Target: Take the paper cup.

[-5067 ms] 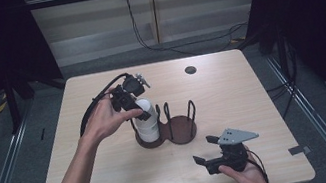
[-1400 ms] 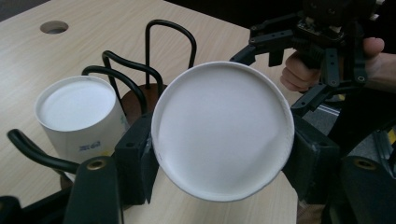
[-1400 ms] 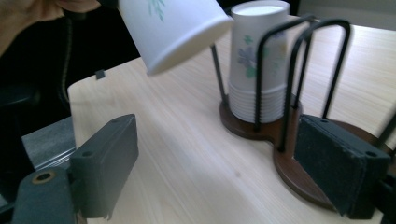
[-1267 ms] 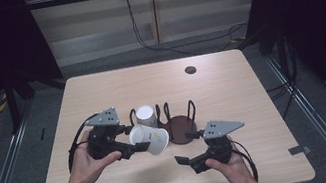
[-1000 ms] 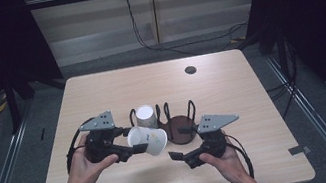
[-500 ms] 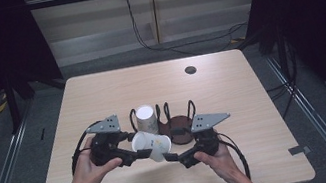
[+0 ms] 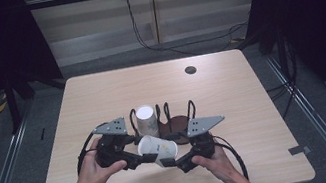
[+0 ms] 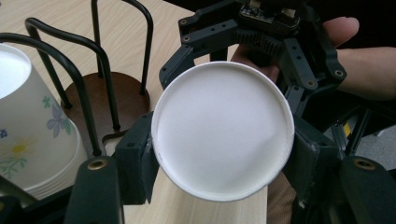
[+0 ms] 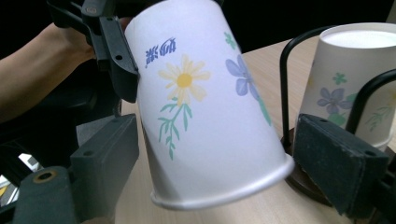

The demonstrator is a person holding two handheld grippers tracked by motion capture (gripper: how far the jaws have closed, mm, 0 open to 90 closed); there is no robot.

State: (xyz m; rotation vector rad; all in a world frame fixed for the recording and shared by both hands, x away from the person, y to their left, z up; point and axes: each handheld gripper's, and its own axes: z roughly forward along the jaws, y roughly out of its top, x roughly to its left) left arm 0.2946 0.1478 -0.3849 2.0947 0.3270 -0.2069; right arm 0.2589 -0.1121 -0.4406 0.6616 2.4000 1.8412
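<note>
A white paper cup point(image 7: 158, 148) with flower print lies sideways above the table, and my left gripper point(image 7: 142, 152) is shut on it near its closed bottom. In the left gripper view that bottom point(image 8: 223, 128) faces the camera between the two jaws. My right gripper point(image 7: 174, 158) reaches in from the right, and its jaws have just been closing around the cup's rim end point(image 9: 219, 186). Its pads point(image 9: 343, 163) stand close beside the cup without visibly squeezing it. A stack of upturned cups point(image 7: 146, 119) stands in the wire holder point(image 7: 179, 121).
The holder has a dark round base point(image 8: 109, 100) and black wire loops point(image 8: 74, 77), and it stands just behind both grippers. A small dark disc point(image 7: 191, 70) lies at the table's far right. Cables trail from both grippers toward the front edge.
My left gripper took a cup from the stack and brought it forward, lying sideways. My right gripper moved left until its jaws came to both sides of the cup's rim end.
</note>
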